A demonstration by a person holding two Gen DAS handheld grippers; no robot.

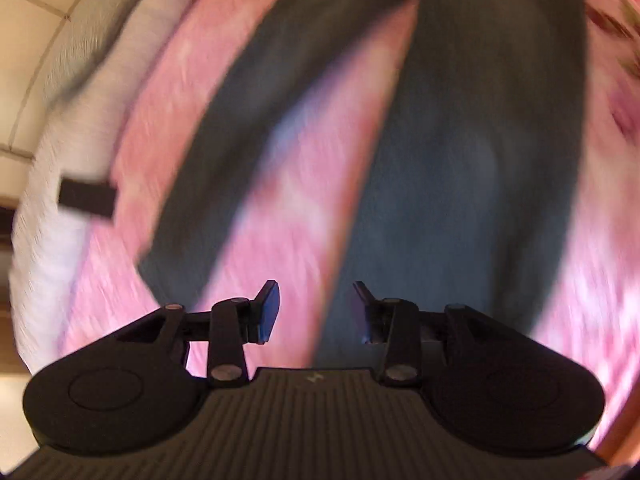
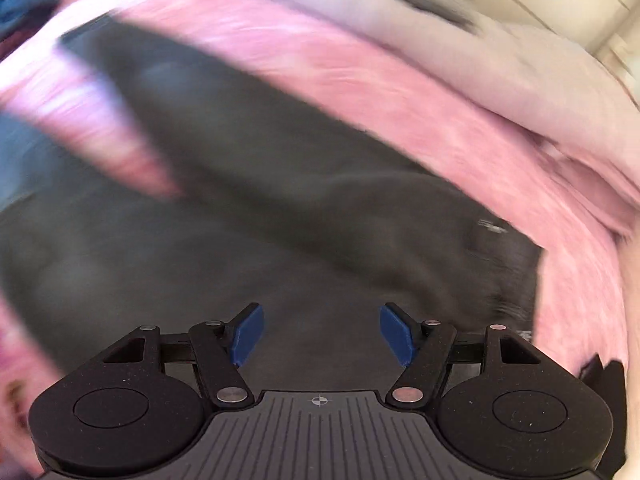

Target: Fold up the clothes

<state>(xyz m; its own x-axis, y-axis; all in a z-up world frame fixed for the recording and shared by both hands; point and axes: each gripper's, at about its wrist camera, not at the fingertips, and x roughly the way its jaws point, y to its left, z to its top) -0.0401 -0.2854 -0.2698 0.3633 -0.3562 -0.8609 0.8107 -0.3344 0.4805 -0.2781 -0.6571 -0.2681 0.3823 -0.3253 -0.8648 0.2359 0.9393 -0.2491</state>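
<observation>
Left wrist view, blurred: the left gripper (image 1: 316, 308) hangs released, jaws apart and empty, above dark trousers (image 1: 460, 184) spread on a pink blanket (image 1: 304, 200), legs running toward 12 o'clock. A white sheet (image 1: 52, 208) lies at 9 o'clock.

Right wrist view: the right gripper (image 2: 320, 334) is likewise released over the trousers (image 2: 248, 216); pink blanket (image 2: 400, 96) toward 1 o'clock, white sheet (image 2: 532, 80) beyond.

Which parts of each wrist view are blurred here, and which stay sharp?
Left wrist view: the dark trousers and pink blanket are motion-smeared, while the left gripper is crisp. Right wrist view: the same smear on cloth, with the right gripper sharp; fisheye bending at the edges.
</observation>
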